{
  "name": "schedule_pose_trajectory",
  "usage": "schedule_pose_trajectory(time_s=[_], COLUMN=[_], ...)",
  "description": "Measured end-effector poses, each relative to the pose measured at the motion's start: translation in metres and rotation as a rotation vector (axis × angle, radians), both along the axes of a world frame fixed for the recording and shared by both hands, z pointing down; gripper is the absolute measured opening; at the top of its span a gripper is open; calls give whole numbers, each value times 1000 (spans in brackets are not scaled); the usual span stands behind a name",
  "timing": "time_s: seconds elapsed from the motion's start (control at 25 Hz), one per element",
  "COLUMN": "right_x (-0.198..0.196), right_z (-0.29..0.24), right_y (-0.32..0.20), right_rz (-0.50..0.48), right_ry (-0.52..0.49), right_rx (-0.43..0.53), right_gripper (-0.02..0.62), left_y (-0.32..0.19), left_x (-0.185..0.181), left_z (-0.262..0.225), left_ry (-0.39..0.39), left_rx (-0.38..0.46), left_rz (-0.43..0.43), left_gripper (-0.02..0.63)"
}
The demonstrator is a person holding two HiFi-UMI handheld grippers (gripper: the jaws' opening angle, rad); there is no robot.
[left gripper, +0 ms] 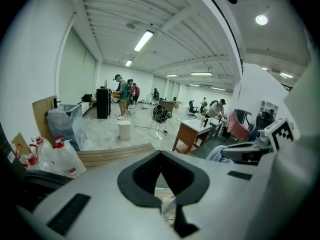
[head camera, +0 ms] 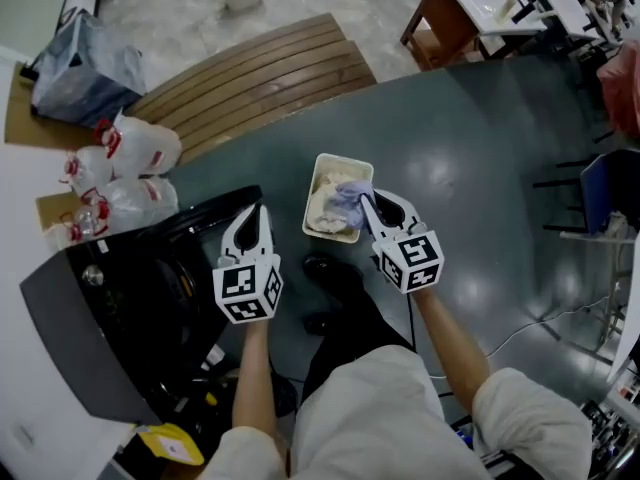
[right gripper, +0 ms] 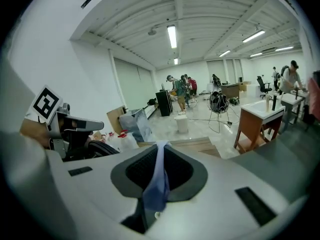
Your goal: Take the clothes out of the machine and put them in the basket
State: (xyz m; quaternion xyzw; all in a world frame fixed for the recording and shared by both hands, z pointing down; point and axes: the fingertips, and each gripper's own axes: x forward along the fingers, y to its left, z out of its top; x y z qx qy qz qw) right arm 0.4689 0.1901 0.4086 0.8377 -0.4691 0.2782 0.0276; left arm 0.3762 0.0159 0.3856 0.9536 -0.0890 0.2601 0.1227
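Note:
A cream basket (head camera: pixel 311 196) stands on the dark floor with pale clothes (head camera: pixel 326 215) in it. My right gripper (head camera: pixel 366 201) is at the basket's near right corner, shut on a light blue cloth (head camera: pixel 349 204) that hangs from the pinched jaws (right gripper: pixel 157 183). My left gripper (head camera: pixel 262 211) is shut with nothing held, at the right edge of the black top-loading machine (head camera: pixel 140 298). Its meeting jaws show in the left gripper view (left gripper: pixel 161 154), with the basket's clothes (left gripper: pixel 168 205) below them. The machine's drum is hidden.
A slatted wooden platform (head camera: pixel 255 73) lies beyond the basket. White plastic bags (head camera: pixel 135 163) and a grey bag (head camera: pixel 78 63) sit left of it. A brown desk (head camera: pixel 455 18) and a blue chair (head camera: pixel 608 190) stand to the right. The person's dark shoes (head camera: pixel 330 273) are just behind the basket.

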Motion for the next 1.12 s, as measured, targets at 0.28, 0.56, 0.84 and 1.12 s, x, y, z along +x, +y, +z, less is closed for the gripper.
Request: schedule_pose_trajectory(time_s=[0.28, 0.56, 0.84, 1.12], right_x=[11, 24, 34, 29], right_z=[103, 190, 280, 379], right_y=[-2, -16, -19, -18], right_rz=[7, 27, 36, 39], right_ry=[-68, -92, -117, -183], right_rx=[-93, -128, -193, -258], right_gripper=[57, 57, 58, 58], left_y=[-3, -7, -3, 6], left_x=[3, 0, 3, 3], left_z=[85, 163, 222, 273], left_ry=[-50, -85, -84, -83], left_rx=[-61, -108, -143, -191], left_rz=[-15, -31, -47, -78], left_gripper=[18, 18, 20, 18])
